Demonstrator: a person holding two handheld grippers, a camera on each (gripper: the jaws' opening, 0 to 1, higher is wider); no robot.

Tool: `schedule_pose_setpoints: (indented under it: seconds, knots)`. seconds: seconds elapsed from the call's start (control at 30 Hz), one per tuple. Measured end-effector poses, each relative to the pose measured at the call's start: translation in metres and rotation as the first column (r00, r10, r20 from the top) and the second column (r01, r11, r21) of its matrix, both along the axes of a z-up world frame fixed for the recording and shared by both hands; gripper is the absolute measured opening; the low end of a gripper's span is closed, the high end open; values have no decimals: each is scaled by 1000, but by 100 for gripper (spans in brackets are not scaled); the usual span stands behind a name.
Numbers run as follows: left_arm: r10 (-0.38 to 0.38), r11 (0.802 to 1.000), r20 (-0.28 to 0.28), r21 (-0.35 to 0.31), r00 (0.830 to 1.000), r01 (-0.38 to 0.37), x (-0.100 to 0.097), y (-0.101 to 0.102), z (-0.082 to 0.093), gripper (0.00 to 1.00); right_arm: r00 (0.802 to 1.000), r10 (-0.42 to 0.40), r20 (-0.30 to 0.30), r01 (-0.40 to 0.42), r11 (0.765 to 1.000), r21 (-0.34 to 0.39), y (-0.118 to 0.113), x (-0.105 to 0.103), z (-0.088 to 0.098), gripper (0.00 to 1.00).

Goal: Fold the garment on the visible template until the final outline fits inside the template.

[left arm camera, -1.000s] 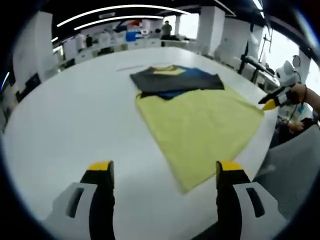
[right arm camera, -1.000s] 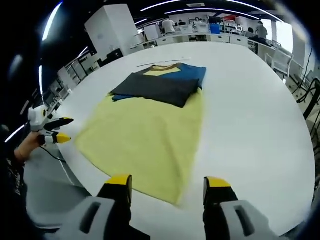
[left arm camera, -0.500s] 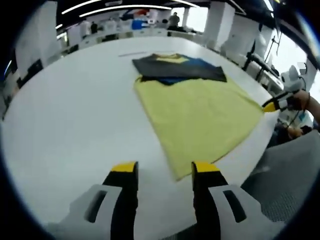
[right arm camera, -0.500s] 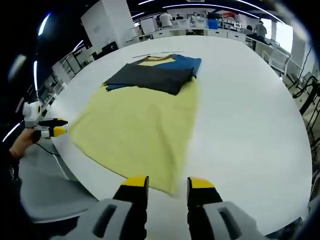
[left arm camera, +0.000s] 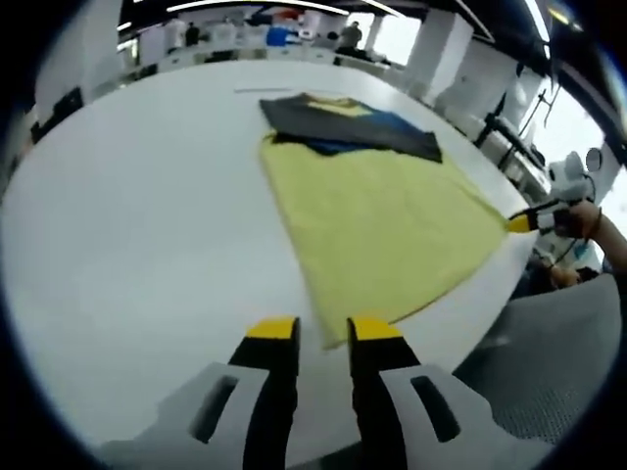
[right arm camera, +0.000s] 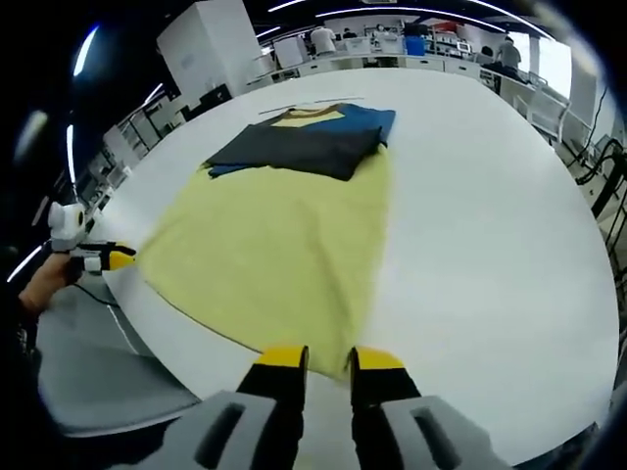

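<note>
Your left hand-held gripper (left arm camera: 312, 333) sits nearly closed around one near corner of the yellow garment (left arm camera: 387, 220); your right hand-held gripper (right arm camera: 319, 357) likewise at the other. The garment runs lengthwise away across the white surface (right arm camera: 490, 206) toward the dark folded clothes (right arm camera: 304, 147).

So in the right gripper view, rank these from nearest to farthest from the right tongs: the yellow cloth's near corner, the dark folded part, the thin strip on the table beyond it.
1. Near corner of the yellow cloth, right at the right tongs.
2. Dark folded part, mid-table, on the cloth's far end.
3. Thin strip, just past the garment's far end.
</note>
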State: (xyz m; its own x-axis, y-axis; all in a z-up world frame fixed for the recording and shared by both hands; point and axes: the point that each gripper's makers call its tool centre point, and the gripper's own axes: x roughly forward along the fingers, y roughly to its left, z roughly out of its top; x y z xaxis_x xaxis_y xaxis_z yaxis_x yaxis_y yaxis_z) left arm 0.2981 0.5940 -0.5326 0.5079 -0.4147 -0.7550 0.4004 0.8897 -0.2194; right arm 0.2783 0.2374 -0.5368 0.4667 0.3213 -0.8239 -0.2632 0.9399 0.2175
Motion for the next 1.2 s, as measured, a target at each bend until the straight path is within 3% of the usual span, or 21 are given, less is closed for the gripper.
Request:
schedule_pose_setpoints:
  seconds: [0.4, 0.77, 1.2]
  knots:
    - [-12, 999, -35, -30, 999, 11, 0, -13, -3, 12, 1000, -1, 9, 2, 1000, -11, -1, 2, -2, 6]
    - [2, 1000, -47, 4, 999, -2, 1, -6, -8, 2, 1000, -4, 18, 4, 1000, -25, -2, 4, -4, 0]
    - [-59, 995, -44, 74, 997, 62, -1, -3, -5, 0, 999, 31, 18, -31, 999, -37, 3, 1, -4, 0]
